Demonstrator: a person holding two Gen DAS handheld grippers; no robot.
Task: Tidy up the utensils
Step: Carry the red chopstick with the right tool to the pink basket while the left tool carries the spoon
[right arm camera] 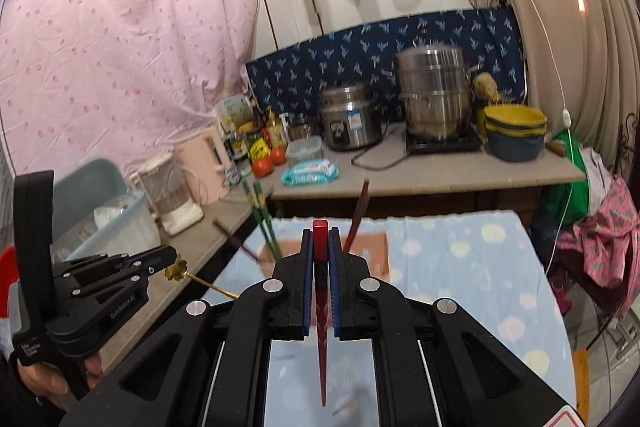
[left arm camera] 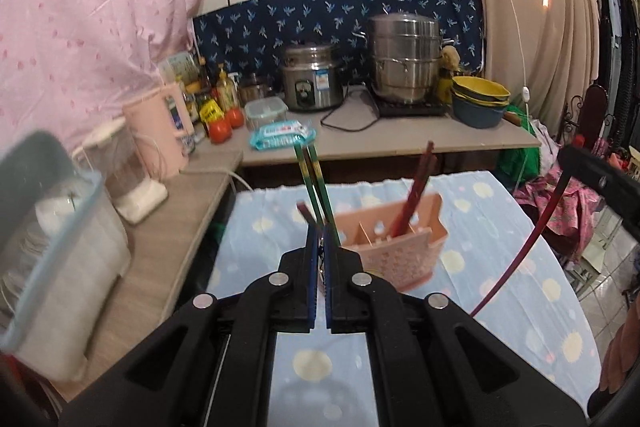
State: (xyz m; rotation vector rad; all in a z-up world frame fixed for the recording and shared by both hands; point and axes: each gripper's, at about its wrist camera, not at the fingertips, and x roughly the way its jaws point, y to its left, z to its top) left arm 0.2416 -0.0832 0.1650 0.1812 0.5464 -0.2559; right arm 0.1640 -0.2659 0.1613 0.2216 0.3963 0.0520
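My right gripper (right arm camera: 320,243) is clamped on a red chopstick (right arm camera: 321,311). My left gripper (right arm camera: 170,259) pinches a golden spoon (right arm camera: 188,273). The pink holder (left arm camera: 394,247) stands on the dotted cloth (left arm camera: 520,287), with green chopsticks (left arm camera: 314,183) inside.

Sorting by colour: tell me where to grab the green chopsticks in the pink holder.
Grip the green chopsticks on their upper shafts, above the rim of the pink holder. Come from above, jaws closing across both: they stand near-upright, leaning left, lower ends boxed in. Free a gripper first: the left gripper holds a gold utensil, the right gripper a red chopstick.
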